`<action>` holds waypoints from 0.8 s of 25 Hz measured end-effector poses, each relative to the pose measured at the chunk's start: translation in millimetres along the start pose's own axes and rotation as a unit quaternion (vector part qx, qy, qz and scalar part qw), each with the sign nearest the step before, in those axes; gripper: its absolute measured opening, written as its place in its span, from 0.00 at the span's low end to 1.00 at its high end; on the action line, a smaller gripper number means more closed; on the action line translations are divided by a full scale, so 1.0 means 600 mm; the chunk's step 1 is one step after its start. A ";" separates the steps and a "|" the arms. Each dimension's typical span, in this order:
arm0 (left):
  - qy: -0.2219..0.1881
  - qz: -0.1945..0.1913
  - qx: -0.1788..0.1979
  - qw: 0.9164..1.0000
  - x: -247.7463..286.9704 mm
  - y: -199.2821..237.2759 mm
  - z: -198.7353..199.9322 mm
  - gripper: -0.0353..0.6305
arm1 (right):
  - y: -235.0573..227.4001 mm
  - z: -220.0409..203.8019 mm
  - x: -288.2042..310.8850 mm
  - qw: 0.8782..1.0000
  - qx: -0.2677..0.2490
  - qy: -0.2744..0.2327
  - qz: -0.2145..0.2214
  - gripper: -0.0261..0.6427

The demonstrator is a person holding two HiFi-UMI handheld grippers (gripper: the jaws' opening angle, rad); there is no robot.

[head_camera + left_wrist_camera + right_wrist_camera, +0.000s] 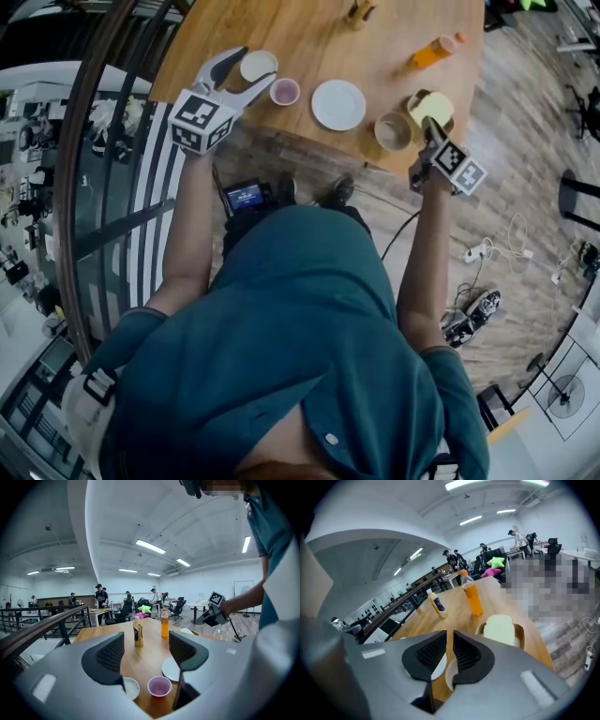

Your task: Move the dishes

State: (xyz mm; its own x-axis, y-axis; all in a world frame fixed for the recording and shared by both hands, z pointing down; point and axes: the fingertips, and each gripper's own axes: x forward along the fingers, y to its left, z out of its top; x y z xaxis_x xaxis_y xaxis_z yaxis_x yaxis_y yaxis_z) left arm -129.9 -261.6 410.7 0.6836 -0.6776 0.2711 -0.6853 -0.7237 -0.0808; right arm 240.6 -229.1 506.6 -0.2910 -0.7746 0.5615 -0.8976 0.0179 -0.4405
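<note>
Several dishes sit on the wooden table [309,37]: a small white bowl [259,66], a pink cup [284,91], a white plate [338,104], an empty tan bowl [393,131] and a tan bowl holding a pale slice [431,108]. My left gripper [253,67] hovers above the white bowl [130,687] and pink cup [159,686]. It is open, with nothing between its pads [110,654]. My right gripper [430,127] hangs over the table's near right corner, by the slice bowl [501,630]. Its jaws stand almost together, with nothing between them.
An orange drink bottle [433,52] and a yellow bottle [359,11] stand farther back on the table. A railing [94,141] runs along the left. Cables and a power strip [478,251] lie on the wooden floor at right. People sit at desks far behind.
</note>
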 end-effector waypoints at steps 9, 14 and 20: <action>-0.045 -0.026 -0.027 0.998 -0.007 -0.016 0.092 0.47 | 0.219 0.136 -0.069 0.972 -0.101 -0.119 0.177 0.08; -0.071 -0.039 -0.028 0.996 -0.016 -0.024 0.144 0.46 | 0.363 0.202 -0.153 0.920 -0.175 -0.218 0.276 0.08; -0.088 -0.062 -0.013 0.994 -0.004 -0.053 0.186 0.46 | 0.444 0.210 -0.169 0.900 -0.261 -0.212 0.278 0.17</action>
State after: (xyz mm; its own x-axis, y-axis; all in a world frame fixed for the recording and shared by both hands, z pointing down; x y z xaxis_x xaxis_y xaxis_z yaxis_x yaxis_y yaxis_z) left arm -82.0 -251.5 305.6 0.7954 -0.5970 0.1045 -0.5973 -0.8014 -0.0311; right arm 72.4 -225.5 244.3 -0.6895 -0.7242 -0.0104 -0.7182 0.6855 -0.1196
